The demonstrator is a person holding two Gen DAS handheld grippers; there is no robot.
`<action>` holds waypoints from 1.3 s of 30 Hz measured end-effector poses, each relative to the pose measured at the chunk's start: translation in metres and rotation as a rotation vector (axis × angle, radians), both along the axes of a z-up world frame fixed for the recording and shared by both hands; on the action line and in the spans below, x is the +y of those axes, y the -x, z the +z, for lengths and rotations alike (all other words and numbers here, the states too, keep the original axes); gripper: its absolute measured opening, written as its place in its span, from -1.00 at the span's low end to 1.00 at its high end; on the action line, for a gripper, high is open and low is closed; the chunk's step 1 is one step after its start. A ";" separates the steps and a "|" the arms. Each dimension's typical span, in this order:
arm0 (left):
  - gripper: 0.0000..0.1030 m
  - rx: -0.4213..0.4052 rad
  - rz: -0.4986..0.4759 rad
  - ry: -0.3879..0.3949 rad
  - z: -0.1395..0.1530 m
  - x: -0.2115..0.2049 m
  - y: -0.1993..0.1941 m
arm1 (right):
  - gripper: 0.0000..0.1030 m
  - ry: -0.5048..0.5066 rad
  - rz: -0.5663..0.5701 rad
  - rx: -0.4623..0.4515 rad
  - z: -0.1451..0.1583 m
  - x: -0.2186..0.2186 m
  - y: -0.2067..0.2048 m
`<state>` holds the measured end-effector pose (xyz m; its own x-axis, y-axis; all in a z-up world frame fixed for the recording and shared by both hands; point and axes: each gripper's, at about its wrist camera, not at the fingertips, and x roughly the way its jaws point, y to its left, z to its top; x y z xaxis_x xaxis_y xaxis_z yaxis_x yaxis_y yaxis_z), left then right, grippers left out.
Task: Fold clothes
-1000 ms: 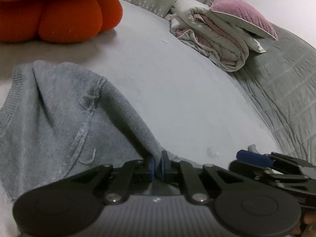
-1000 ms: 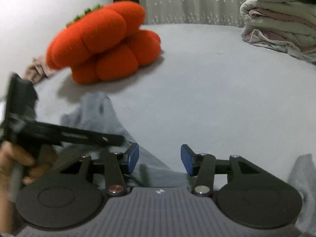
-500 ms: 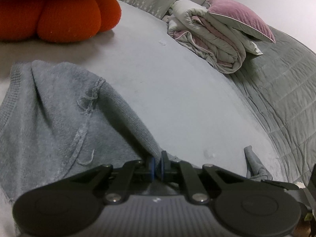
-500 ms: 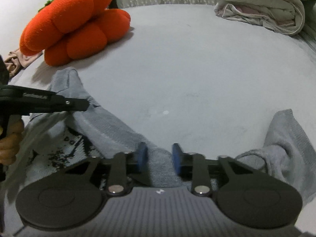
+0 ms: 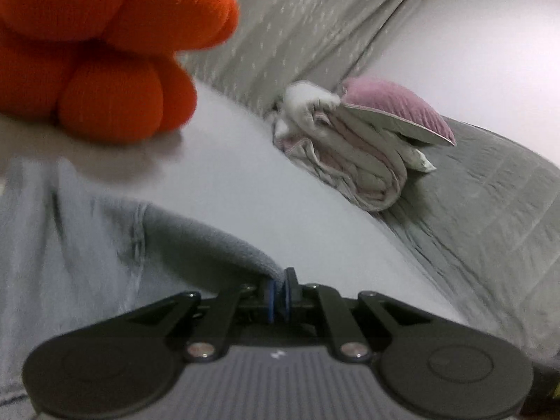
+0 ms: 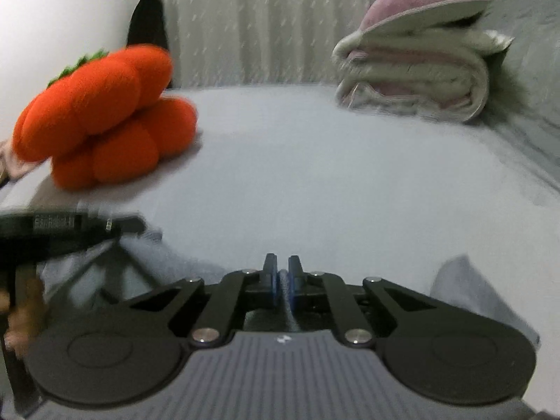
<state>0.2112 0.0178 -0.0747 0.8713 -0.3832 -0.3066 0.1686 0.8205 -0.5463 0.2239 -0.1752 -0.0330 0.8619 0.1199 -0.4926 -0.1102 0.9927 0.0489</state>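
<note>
While both grippers are clamped onto the same grey garment (image 5: 87, 245), the relation that matters is the span of cloth running between them. The left gripper (image 5: 279, 294) has its blue pads pressed together on a hem edge, and the bulk of the garment falls away to its left, draped and slack over the grey bed sheet (image 5: 245, 182). The right gripper (image 6: 283, 280) has a thin ridge of grey knit pinched between its closed pads; from there the cloth runs off to its left toward the other gripper, visible at the left edge of the right wrist view, and a separate flap lies just to its right.

So the garment's long axis looks to run side to side, from one gripper to the other, rather than away from them. Both views are blurred, so which end is collar and which is hem I cannot say for sure.

Neither hand is nearer; each already has its corner. The coming move probably calls for drawing the held edge taut and carrying it forward over the open sheet, short of the orange plush cushion (image 6: 101, 115) and the folded quilt (image 6: 416, 87).
</note>
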 end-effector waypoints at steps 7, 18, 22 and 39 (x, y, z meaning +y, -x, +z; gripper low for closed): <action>-0.66 0.019 0.050 -0.050 0.003 -0.002 -0.004 | -0.86 0.067 -0.068 -0.200 0.006 0.006 0.000; -0.16 0.120 0.079 0.031 0.002 0.027 -0.005 | -0.82 0.190 0.186 0.069 -0.025 0.051 0.048; -0.15 0.186 0.074 0.010 -0.004 0.023 -0.013 | -0.66 0.196 0.207 0.186 -0.032 0.059 0.040; -0.03 0.207 0.058 -0.007 -0.005 0.018 -0.017 | -0.03 0.006 0.089 0.155 -0.001 0.003 0.009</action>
<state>0.2285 0.0357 -0.0797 0.8101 -0.3315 -0.4836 0.0063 0.8297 -0.5582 0.2148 -0.1723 -0.0345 0.7615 0.1885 -0.6202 -0.1889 0.9798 0.0658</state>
